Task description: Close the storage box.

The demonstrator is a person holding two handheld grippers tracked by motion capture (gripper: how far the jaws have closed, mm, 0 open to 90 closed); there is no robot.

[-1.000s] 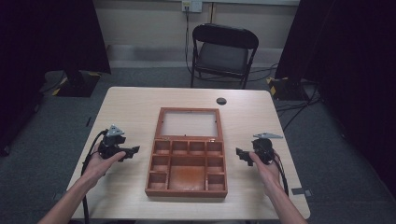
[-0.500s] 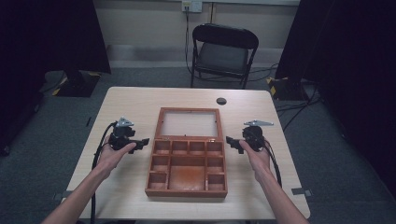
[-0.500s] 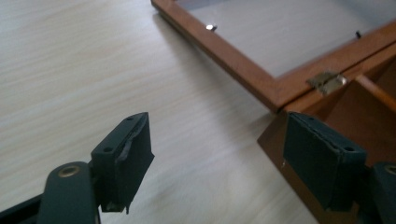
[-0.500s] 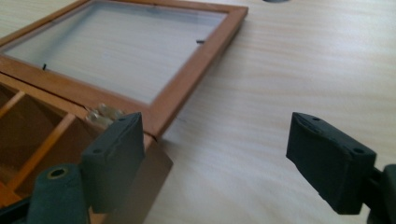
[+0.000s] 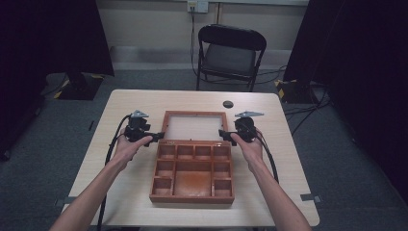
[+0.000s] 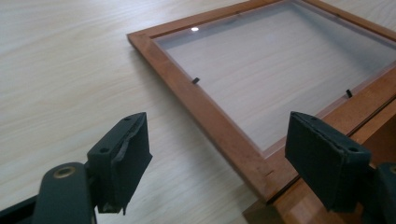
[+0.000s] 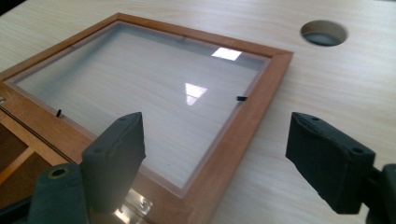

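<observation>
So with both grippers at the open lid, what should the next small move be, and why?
Probably ease each gripper inward until its fingers straddle a side rail of the lid, then close. The lid lies flat open behind the box. The left gripper and right gripper are open, and each already has a frame rail running between its fingers with nothing gripped. Closing the lid seems to need a hold on both sides.
</observation>
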